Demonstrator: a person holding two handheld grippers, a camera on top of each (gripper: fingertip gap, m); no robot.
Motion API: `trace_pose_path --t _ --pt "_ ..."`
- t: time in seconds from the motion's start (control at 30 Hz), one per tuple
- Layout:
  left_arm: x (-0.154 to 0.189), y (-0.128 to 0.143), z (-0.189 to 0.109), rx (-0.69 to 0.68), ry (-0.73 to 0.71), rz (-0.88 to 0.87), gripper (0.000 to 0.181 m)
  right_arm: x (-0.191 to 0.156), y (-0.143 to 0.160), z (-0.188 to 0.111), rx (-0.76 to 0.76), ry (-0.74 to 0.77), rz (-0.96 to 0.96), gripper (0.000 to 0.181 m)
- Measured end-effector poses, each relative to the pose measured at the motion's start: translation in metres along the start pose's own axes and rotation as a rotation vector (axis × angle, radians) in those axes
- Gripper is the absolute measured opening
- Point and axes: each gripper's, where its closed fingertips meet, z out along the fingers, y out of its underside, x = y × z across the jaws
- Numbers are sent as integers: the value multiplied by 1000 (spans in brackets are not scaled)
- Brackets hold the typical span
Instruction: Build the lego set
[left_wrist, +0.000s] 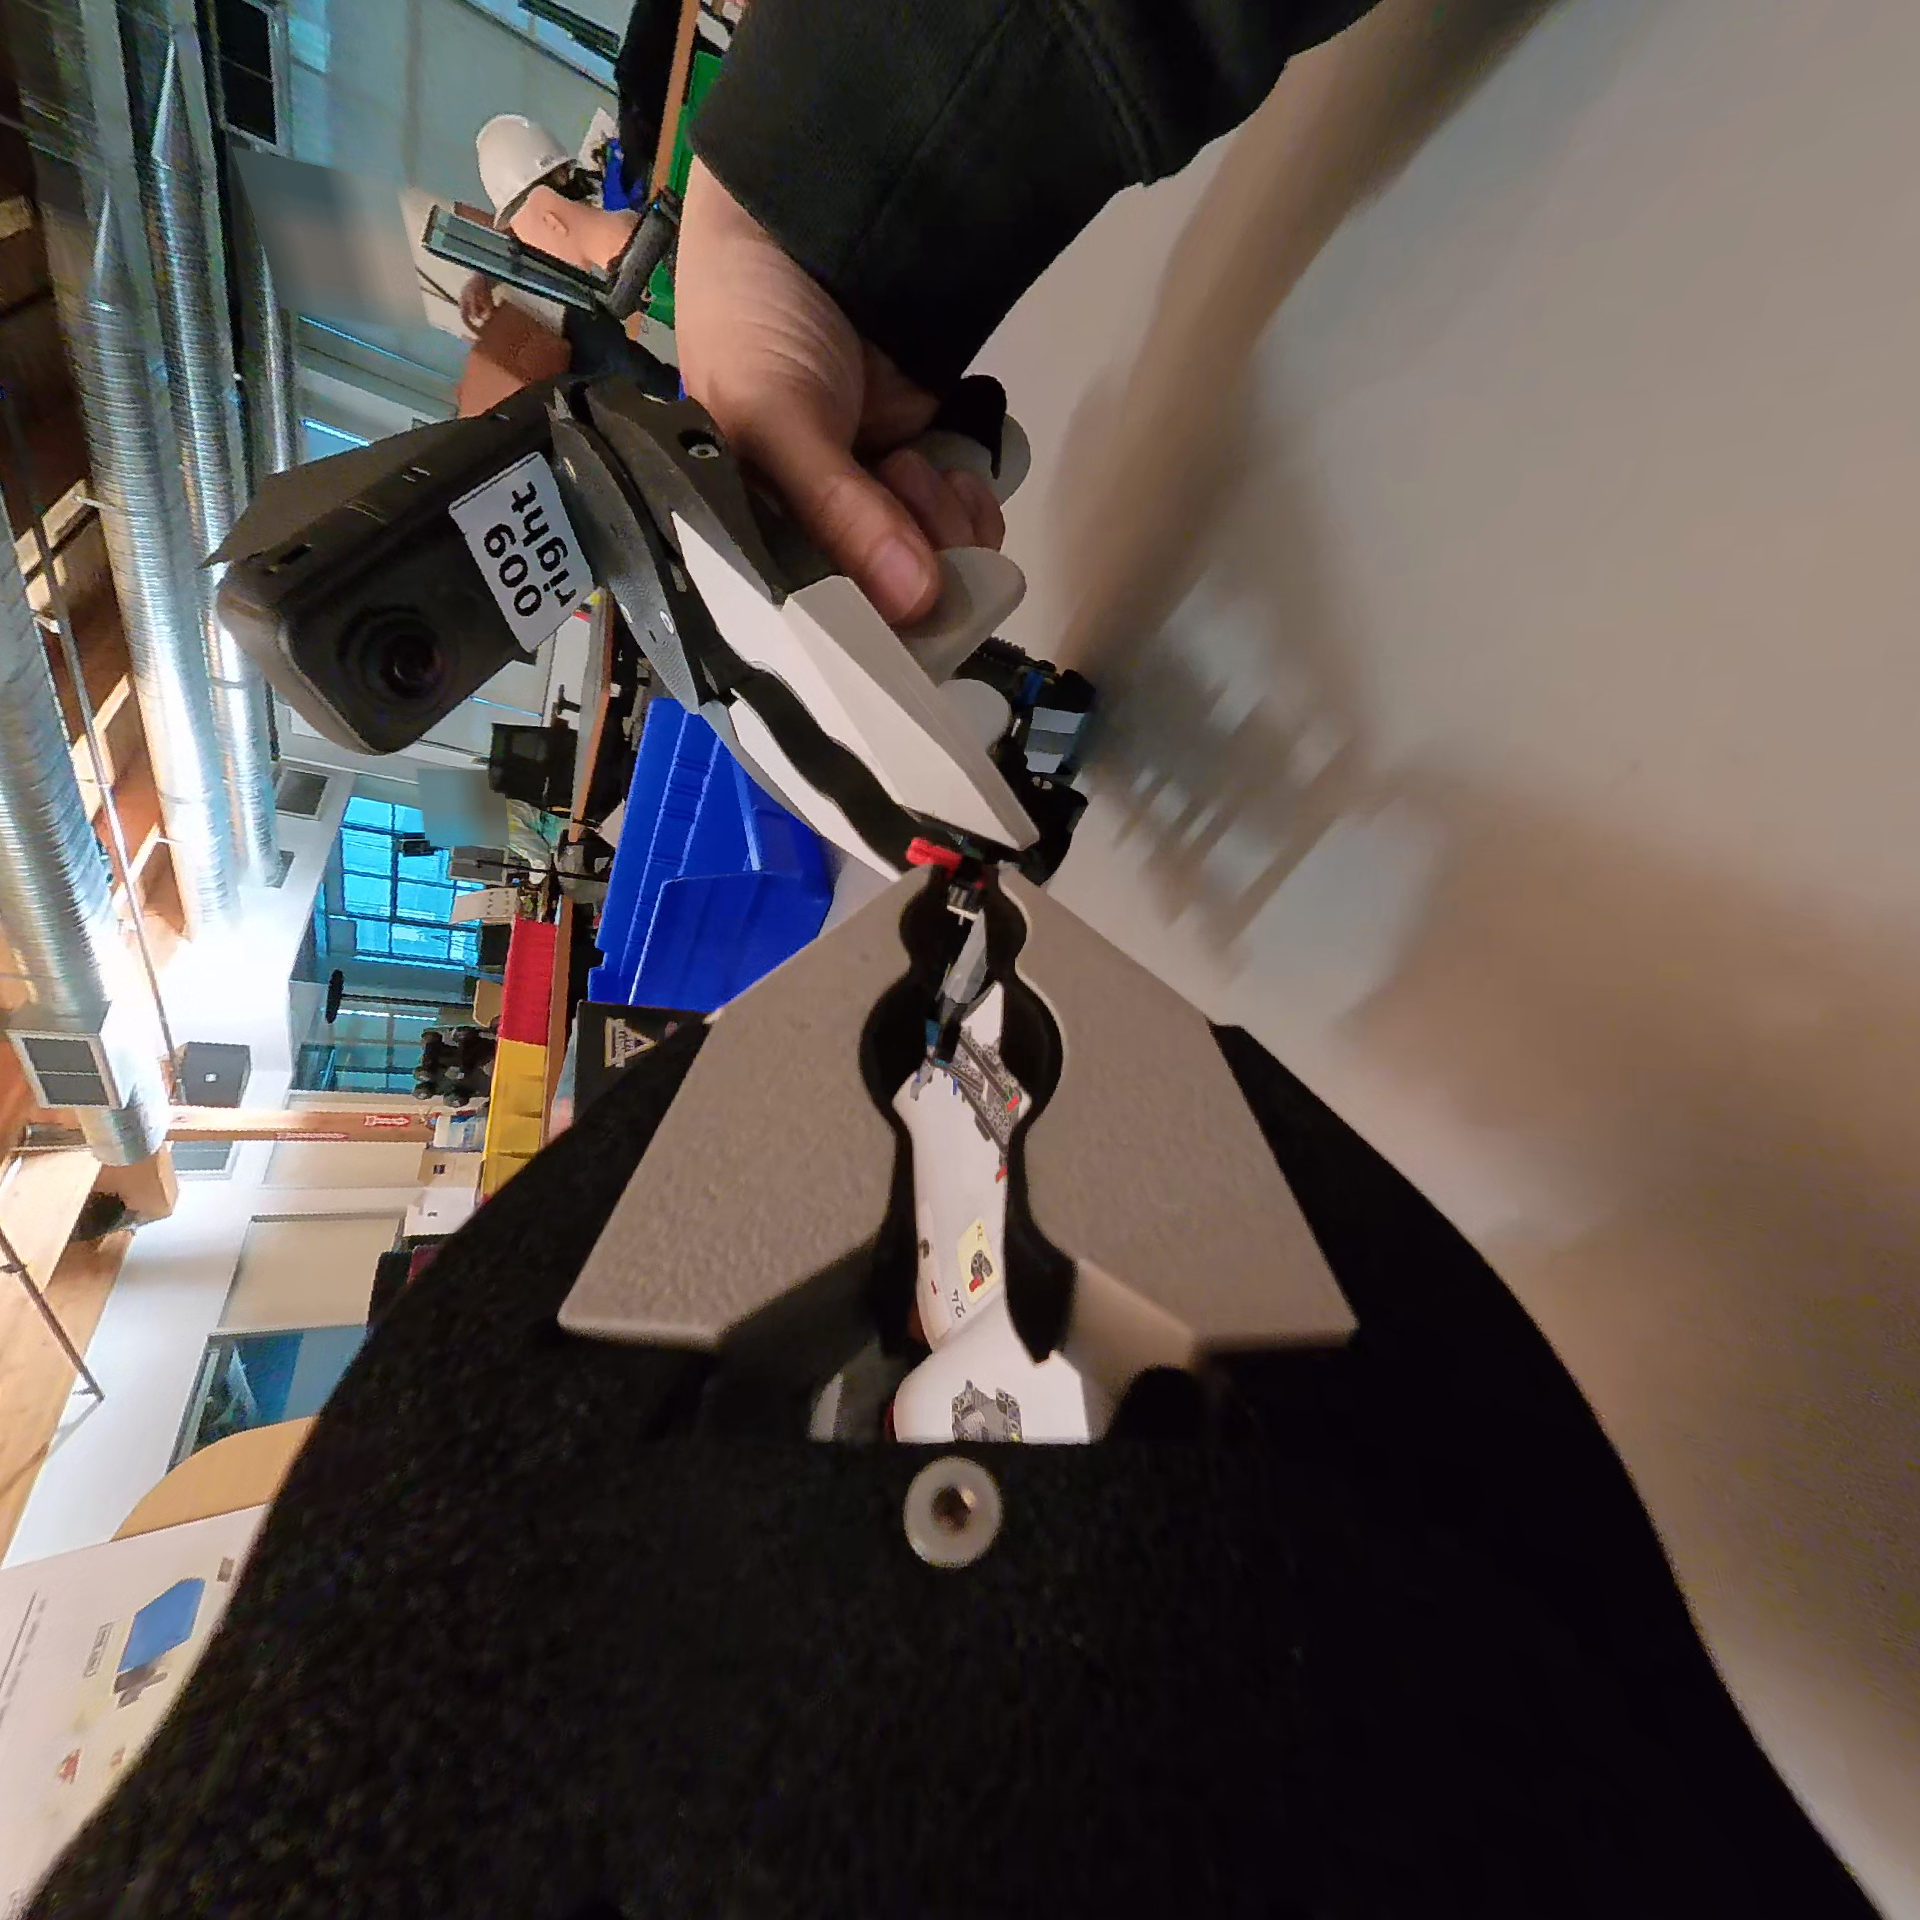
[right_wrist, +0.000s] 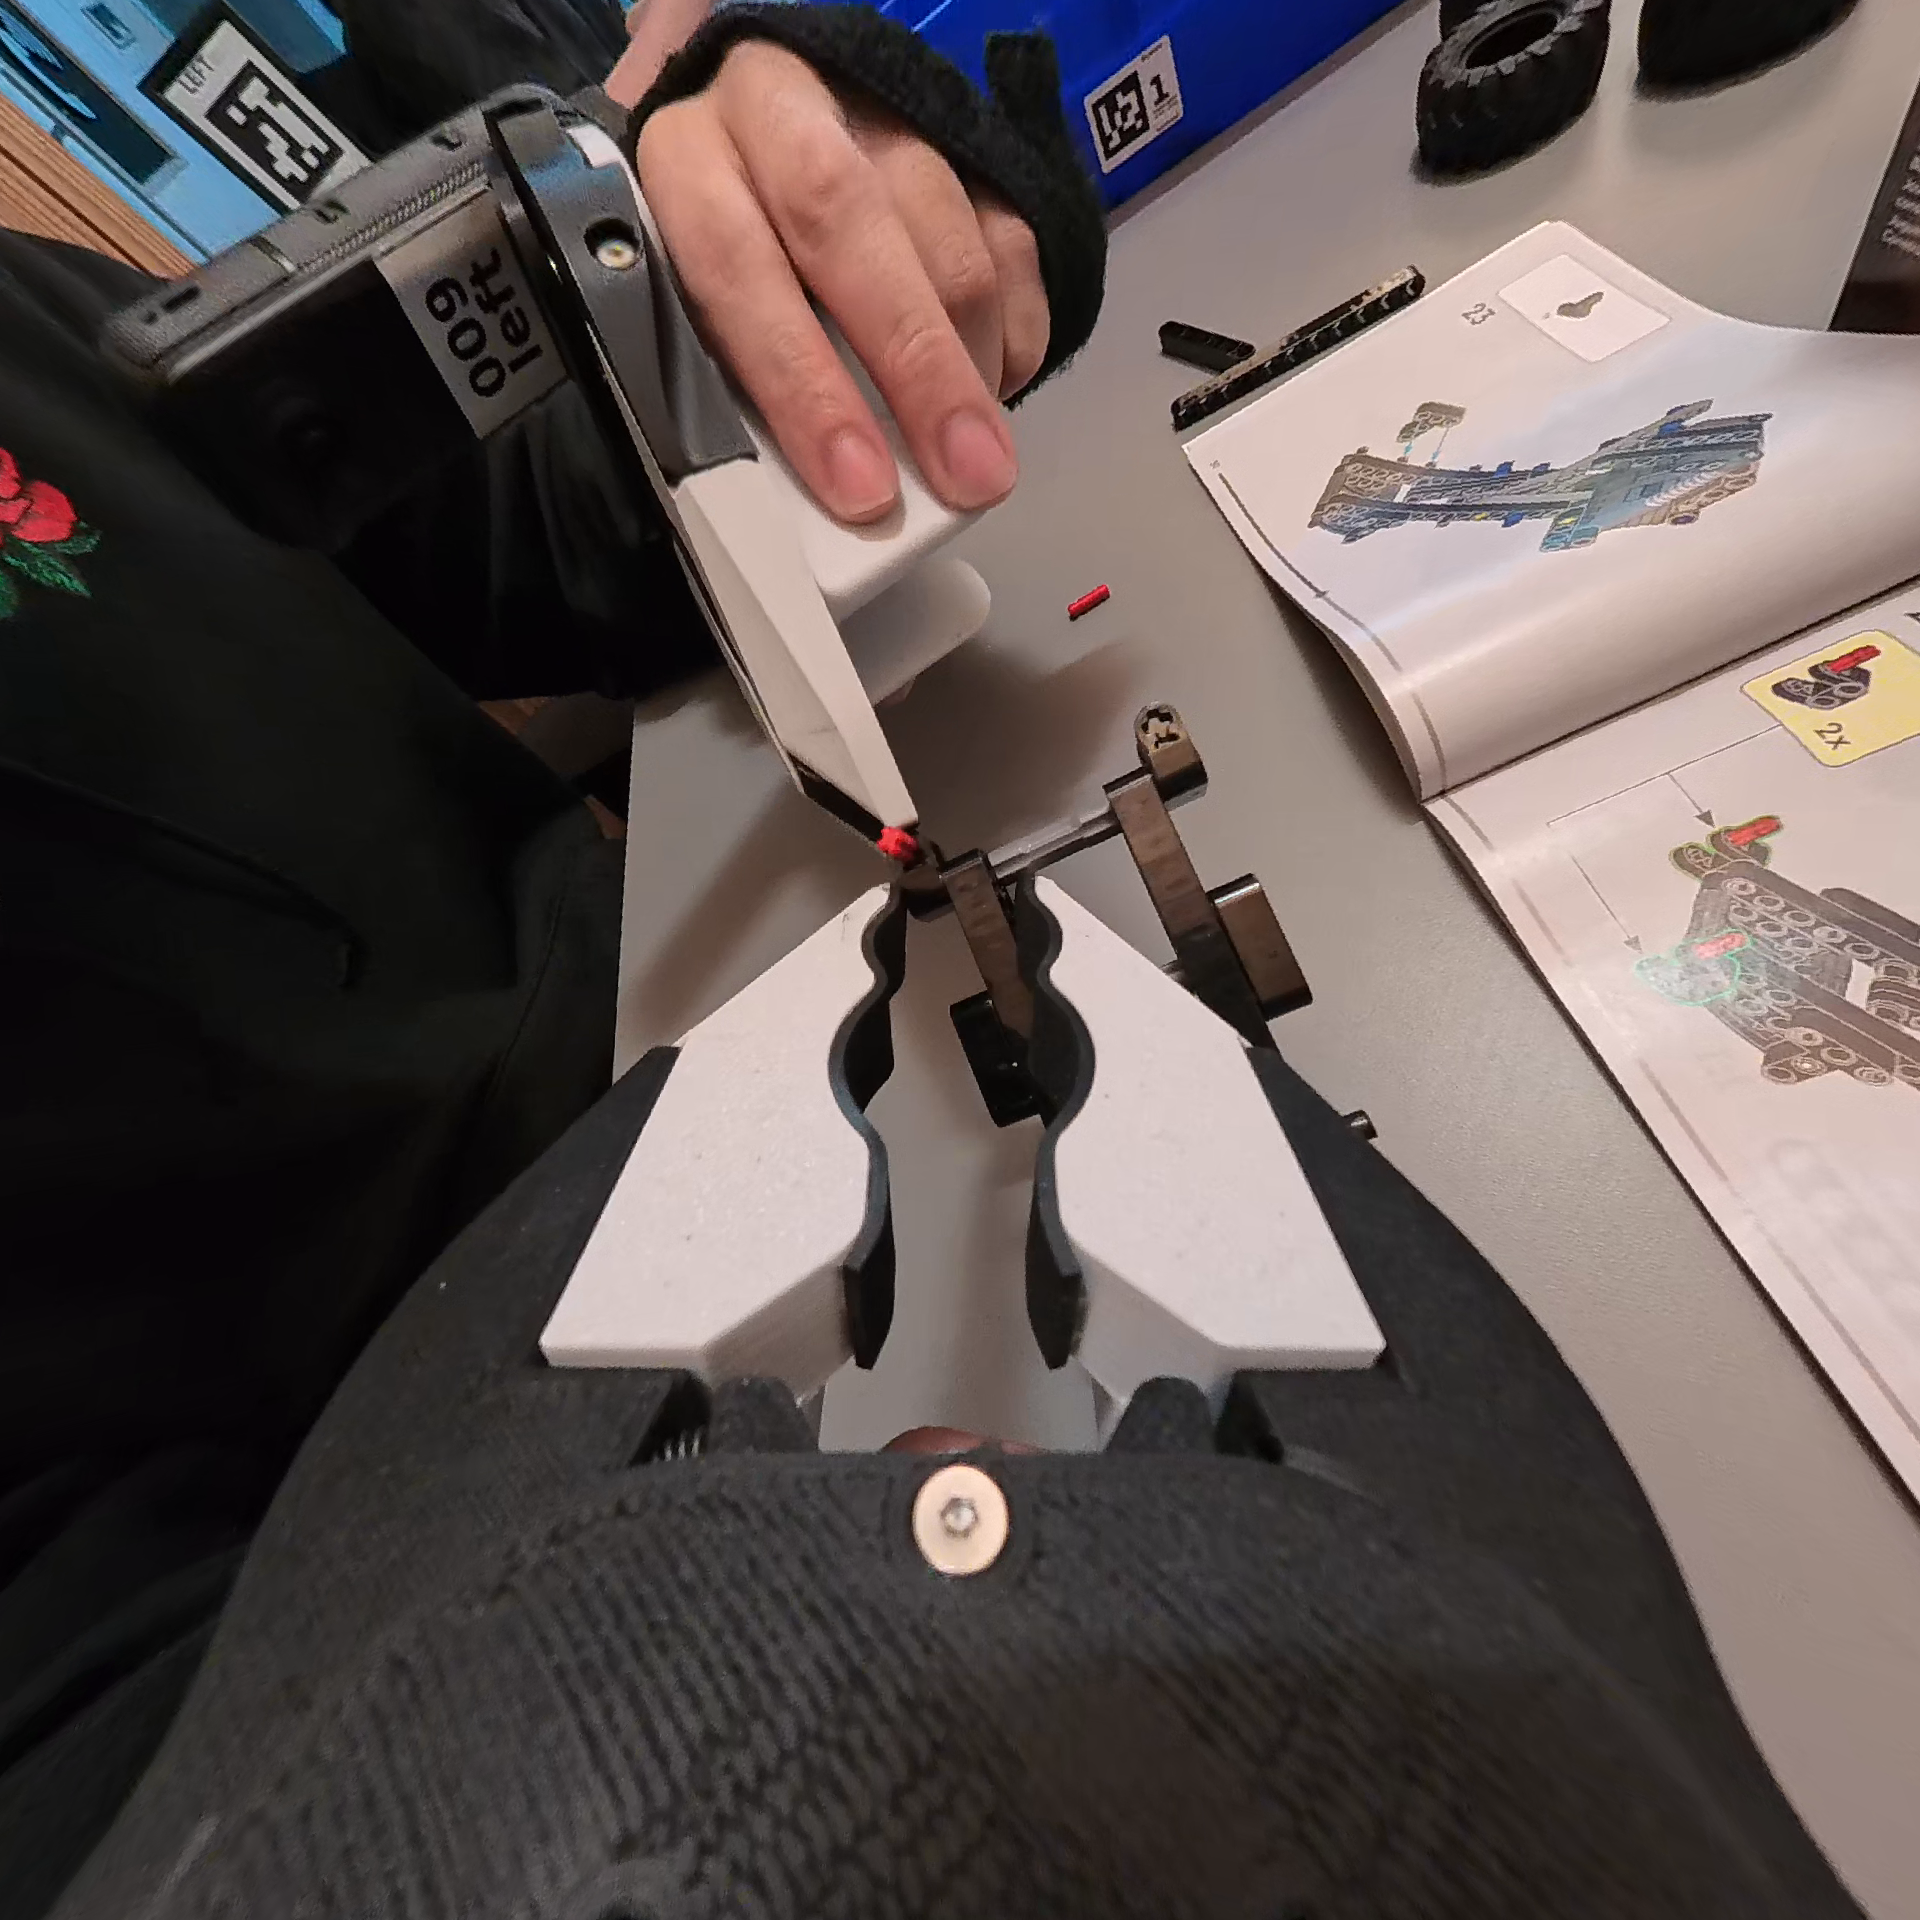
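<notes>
My right gripper (right_wrist: 961, 899) is shut on a black Lego beam assembly (right_wrist: 1153, 852) and holds it above the grey table (right_wrist: 1122, 499). My left gripper (right_wrist: 896, 826) comes in from the upper left, shut on a small red pin (right_wrist: 894, 840), and the pin touches the near end of the assembly. In the left wrist view my left gripper (left_wrist: 961, 899) has its tips nearly together, with the red pin (left_wrist: 920, 852) at them. The right gripper (left_wrist: 1013, 831) meets it from the upper left. A hand holds each gripper.
An open instruction booklet (right_wrist: 1558, 582) lies on the table to the right. A loose red pin (right_wrist: 1088, 602) and black beams (right_wrist: 1299, 343) lie behind the assembly. Black tyres (right_wrist: 1507, 83) and a blue bin (right_wrist: 1195, 62) stand at the back. The table edge is on the left.
</notes>
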Motion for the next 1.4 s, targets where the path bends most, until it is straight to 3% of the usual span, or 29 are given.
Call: trace_pose_path --t 1.4 --pt "-1 1 0 19 -43 -18 2 0 0 0 18 21 -6 19"
